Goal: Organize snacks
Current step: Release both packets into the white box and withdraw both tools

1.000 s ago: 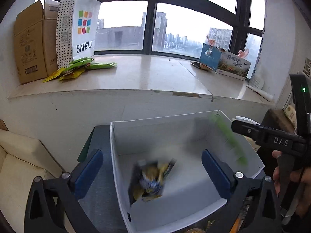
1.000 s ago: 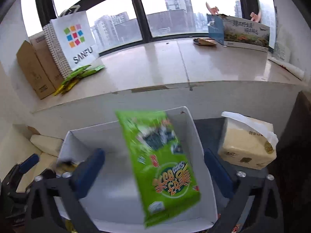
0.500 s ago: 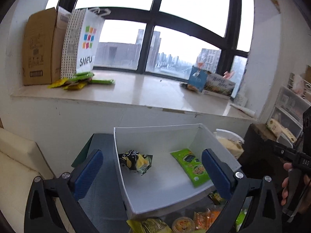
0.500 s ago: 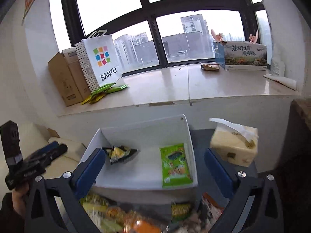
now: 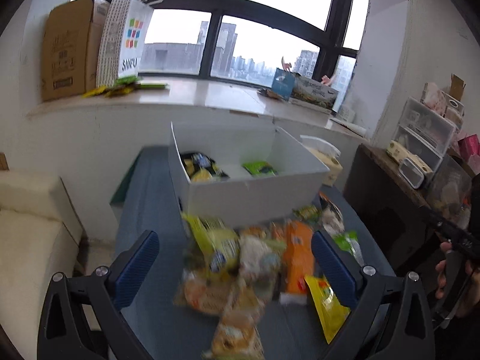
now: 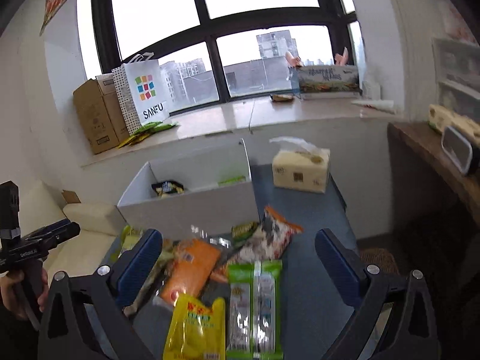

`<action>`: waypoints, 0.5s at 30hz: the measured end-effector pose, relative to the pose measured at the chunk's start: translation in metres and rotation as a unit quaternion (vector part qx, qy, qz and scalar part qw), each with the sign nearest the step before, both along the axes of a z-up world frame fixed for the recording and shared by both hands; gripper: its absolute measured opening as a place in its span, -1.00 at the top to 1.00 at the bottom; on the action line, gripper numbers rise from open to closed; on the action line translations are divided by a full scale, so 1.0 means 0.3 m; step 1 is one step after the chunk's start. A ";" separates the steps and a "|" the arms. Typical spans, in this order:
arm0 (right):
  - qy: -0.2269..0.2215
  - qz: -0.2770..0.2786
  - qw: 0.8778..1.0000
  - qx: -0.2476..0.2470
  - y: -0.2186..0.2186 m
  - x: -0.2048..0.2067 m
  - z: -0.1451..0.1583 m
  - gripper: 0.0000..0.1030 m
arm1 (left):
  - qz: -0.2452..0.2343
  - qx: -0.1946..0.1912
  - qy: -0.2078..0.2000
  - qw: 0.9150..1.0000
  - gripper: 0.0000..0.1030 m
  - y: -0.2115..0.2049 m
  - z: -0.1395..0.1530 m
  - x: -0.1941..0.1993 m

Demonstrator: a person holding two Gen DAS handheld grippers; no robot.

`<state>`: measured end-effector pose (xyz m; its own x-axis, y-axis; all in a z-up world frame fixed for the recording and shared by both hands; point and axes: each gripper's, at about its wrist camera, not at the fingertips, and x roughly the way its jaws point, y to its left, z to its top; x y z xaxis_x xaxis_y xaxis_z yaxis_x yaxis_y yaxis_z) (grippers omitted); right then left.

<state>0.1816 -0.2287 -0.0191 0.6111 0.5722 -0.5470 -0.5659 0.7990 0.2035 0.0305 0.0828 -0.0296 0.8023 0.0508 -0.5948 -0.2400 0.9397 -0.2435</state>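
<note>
We count two packets in the white box at the far end of the blue table: a dark and yellow bag on its left, a green packet on its right. The pile of snacks at the near end remains unsorted; we judge the task barely begun. Left gripper and right gripper both hang wide open and empty above the pile.
</note>
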 end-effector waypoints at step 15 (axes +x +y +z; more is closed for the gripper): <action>0.053 -0.041 0.993 -0.094 -0.017 -0.109 -0.281 -1.00 | -0.036 0.024 0.025 0.999 -1.00 -0.112 -0.063 -0.122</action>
